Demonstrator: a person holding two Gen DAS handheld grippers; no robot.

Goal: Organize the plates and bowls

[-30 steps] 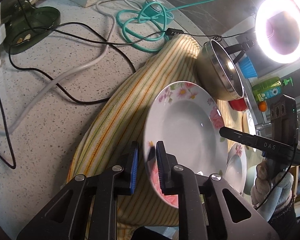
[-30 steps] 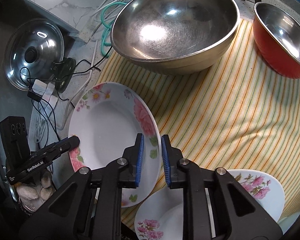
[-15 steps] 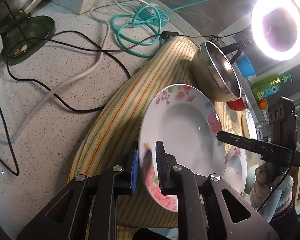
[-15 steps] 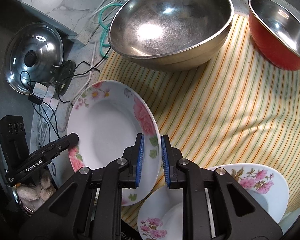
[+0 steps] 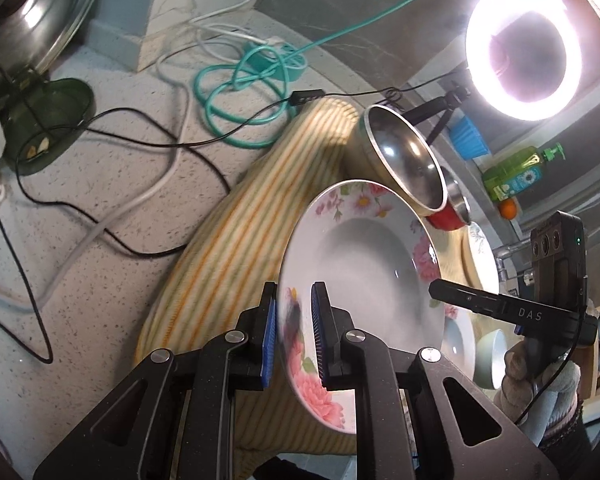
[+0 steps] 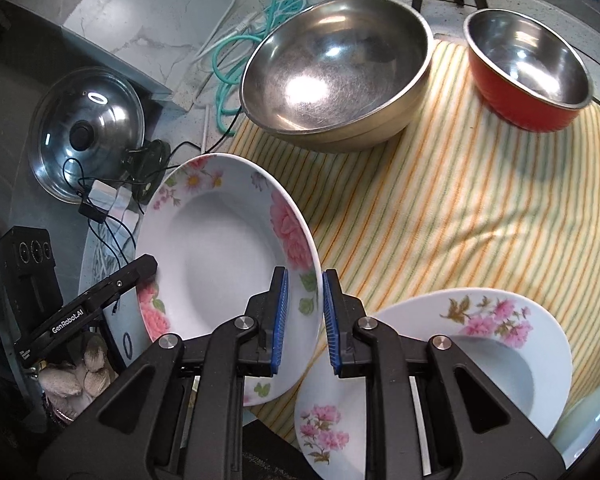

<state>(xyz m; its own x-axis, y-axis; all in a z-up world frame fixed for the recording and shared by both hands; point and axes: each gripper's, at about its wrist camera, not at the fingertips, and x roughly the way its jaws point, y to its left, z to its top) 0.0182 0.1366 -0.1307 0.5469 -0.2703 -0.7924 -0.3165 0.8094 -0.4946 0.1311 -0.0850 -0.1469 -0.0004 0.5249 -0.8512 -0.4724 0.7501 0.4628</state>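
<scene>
Lifted a little since the earlier frame, the flowered plate [image 6: 220,256] now hangs clear above the striped cloth [image 6: 440,208], and it tilts more to one side than before. 2 claws carry it together: the left claw [image 5: 294,336] pinches the rim on one side and the right claw [image 6: 303,316] pinches the opposite rim, both pressed tight on the porcelain. I think 2 grips are used because the plate is wide and smooth, so 1 grip alone could let it swing or slip.

Just beside and below it, a second flowered plate [image 6: 460,360] lies on the cloth; this is probably where the lifted plate should be stacked. Further away stand the big steel bowl [image 6: 336,72] and the red bowl [image 6: 528,68], both upright on the same cloth. Around the cloth, on the bench [image 5: 100,240], there are loose cables [image 5: 236,92] and a pot lid [image 6: 88,132].
</scene>
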